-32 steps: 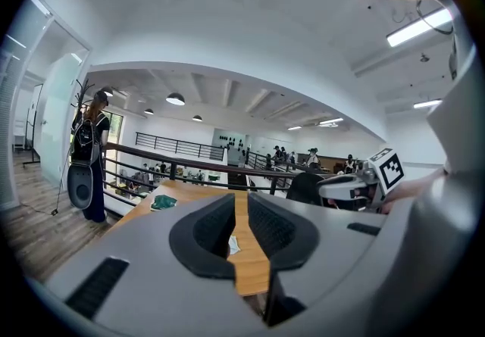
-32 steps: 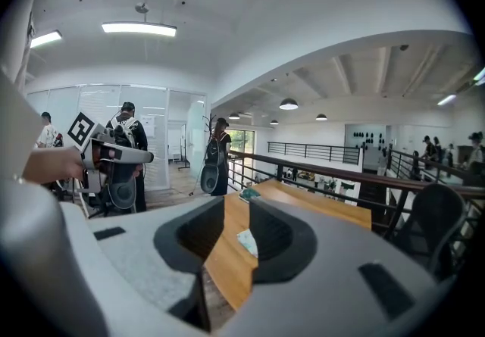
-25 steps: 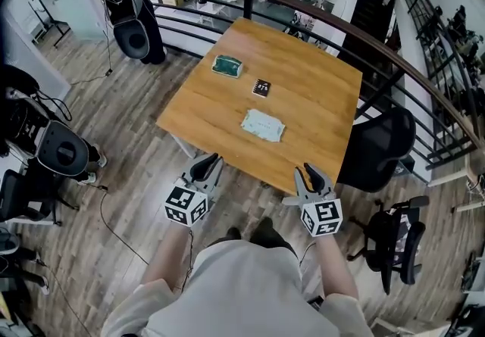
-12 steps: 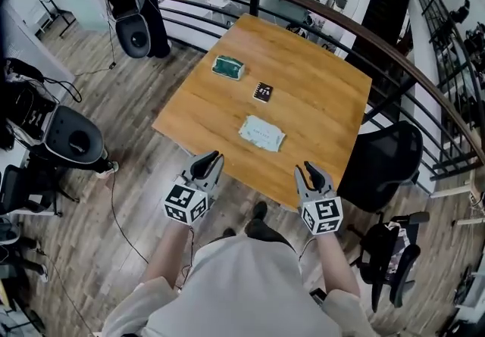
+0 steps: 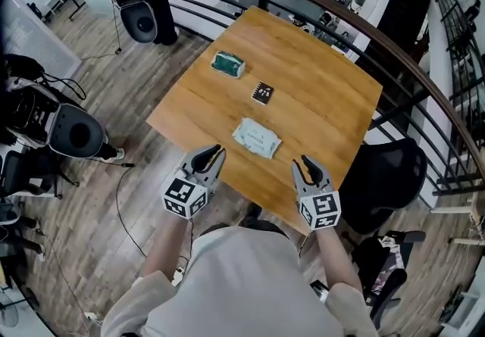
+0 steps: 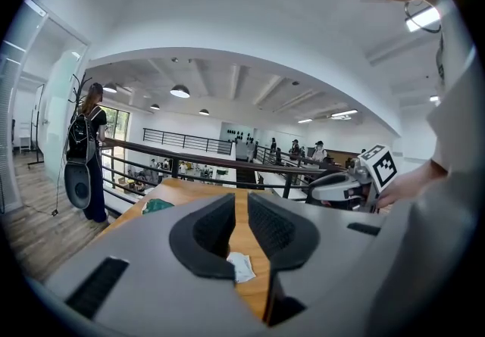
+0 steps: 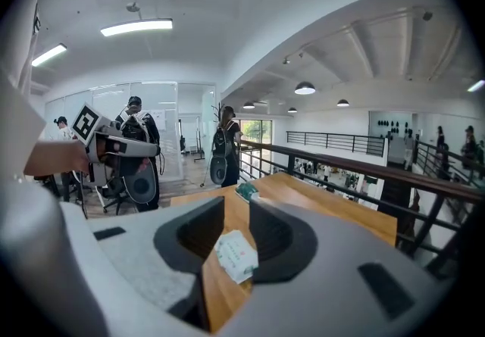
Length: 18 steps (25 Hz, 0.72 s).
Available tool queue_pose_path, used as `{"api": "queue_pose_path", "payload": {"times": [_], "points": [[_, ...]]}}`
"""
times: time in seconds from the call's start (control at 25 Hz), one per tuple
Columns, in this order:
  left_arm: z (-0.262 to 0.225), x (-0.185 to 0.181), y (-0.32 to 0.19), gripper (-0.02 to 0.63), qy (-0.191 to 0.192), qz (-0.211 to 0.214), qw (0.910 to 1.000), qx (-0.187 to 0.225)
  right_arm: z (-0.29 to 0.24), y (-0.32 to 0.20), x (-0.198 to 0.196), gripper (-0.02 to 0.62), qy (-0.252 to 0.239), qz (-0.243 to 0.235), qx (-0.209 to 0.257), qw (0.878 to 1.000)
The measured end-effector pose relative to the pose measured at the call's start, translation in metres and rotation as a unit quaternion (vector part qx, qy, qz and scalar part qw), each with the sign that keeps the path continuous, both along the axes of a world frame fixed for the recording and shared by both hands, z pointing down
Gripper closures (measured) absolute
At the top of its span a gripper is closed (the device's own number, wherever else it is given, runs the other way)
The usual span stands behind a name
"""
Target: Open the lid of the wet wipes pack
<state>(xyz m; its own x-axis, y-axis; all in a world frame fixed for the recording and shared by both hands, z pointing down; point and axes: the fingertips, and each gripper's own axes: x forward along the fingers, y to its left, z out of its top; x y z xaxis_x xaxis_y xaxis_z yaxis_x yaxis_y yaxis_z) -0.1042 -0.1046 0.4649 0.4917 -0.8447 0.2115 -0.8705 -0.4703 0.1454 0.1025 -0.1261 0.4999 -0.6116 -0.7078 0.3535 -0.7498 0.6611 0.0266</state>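
Left gripper [image 5: 214, 150] and right gripper [image 5: 305, 163] are hovering at the near table [image 5: 326, 101] edge, jaws slightly apart, gripping nothing. Wet wipes pack [image 5: 256, 138] is lying flat just ahead, between them. Its lid isn't resolving, and the jaws are cutting off part of the pack in both gripper views.

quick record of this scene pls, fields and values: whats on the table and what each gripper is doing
surface: wooden table
wipes pack: lies flat near the table's near edge, untouched
green pack: far side of the table
black card: between the green pack and the wipes pack
left gripper: open, empty, at the near edge, left of the wipes pack
right gripper: open, empty, at the near edge, right of the wipes pack
lid: too small to tell its state
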Motion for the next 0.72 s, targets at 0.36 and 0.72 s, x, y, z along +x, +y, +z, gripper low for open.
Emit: {"api": "queue_pose_path", "payload": {"times": [0.36,0.72], "points": [[0.017,0.030,-0.024,0.560,-0.016,0.004,0.9997,-0.018,0.029,-0.026,0.007,0.506,0.000,-0.033,-0.026,0.999],[0.043,0.046,-0.040,0.560,-0.025,0.027,0.9981,-0.049,0.057,-0.039,0.005,0.506,0.001,-0.037,-0.056,0.998]]}}
